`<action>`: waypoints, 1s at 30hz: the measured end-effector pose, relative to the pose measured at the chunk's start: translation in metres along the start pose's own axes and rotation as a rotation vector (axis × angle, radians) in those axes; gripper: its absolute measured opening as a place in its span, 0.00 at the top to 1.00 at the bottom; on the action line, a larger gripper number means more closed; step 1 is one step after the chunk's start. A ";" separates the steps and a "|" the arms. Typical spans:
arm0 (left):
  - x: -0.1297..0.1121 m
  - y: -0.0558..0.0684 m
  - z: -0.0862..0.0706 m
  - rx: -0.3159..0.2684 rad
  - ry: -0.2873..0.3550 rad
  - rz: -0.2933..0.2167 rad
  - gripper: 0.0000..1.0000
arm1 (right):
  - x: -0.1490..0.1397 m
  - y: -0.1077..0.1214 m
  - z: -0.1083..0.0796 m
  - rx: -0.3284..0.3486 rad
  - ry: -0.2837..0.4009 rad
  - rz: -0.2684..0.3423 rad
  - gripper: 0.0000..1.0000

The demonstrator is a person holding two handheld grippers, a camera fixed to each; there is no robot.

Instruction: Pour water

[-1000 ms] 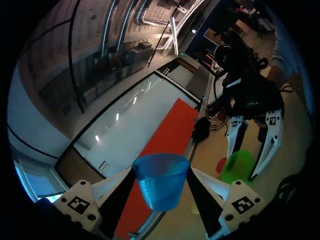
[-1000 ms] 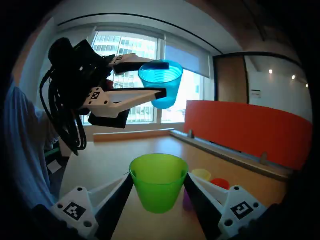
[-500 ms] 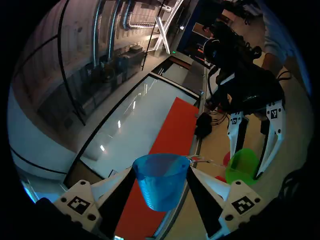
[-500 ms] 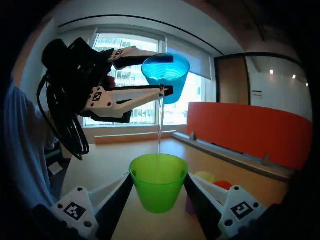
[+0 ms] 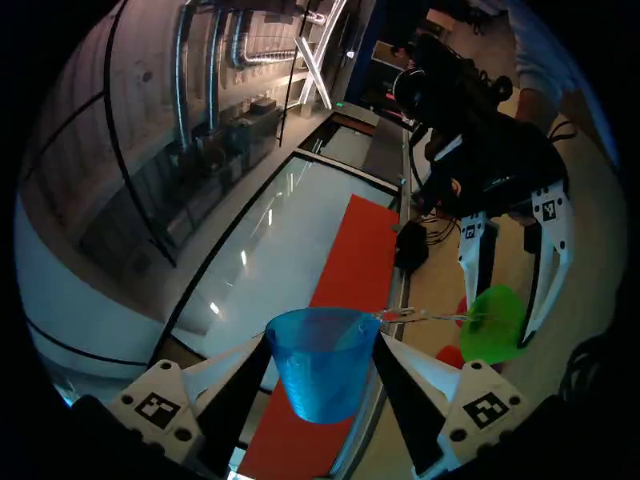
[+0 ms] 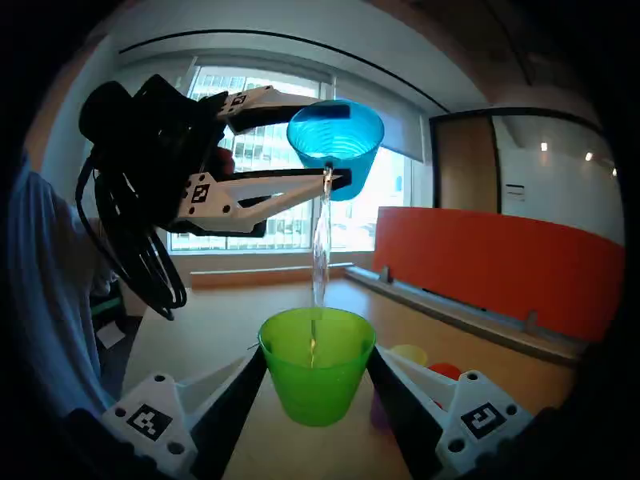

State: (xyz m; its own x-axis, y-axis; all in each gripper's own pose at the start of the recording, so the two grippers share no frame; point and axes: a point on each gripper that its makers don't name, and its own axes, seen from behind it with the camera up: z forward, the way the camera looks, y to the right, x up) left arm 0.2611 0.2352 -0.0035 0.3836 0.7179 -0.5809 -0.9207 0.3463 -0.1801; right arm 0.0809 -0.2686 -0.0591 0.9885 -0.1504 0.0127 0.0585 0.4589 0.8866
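My left gripper is shut on a blue cup, tipped far over. In the right gripper view that blue cup hangs above, mouth turned toward me, held by the left gripper. A stream of water falls from its rim into the green cup, on which my right gripper is shut. In the left gripper view the green cup sits between the right gripper's fingers, and the water runs across to it.
A wooden table lies below the cups, with a yellow cup and a red cup standing behind the green one. An orange divider panel runs along the table's right side. A person's sleeve is at the left.
The blue cup has tipped further over. A second ago no water ran; then a thin thread fell; now a thicker stream falls into the green cup.
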 end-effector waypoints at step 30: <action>0.013 -0.018 -0.001 0.042 0.007 0.165 0.13 | 0.011 -0.001 -0.005 -0.008 0.027 -0.016 0.12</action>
State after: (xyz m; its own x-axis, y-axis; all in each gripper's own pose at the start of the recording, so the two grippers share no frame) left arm 0.2821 0.2376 -0.0085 0.2269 0.7627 -0.6056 -0.9673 0.2490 -0.0489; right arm 0.0924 -0.2664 -0.0618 0.9908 -0.1343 -0.0140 0.0753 0.4634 0.8830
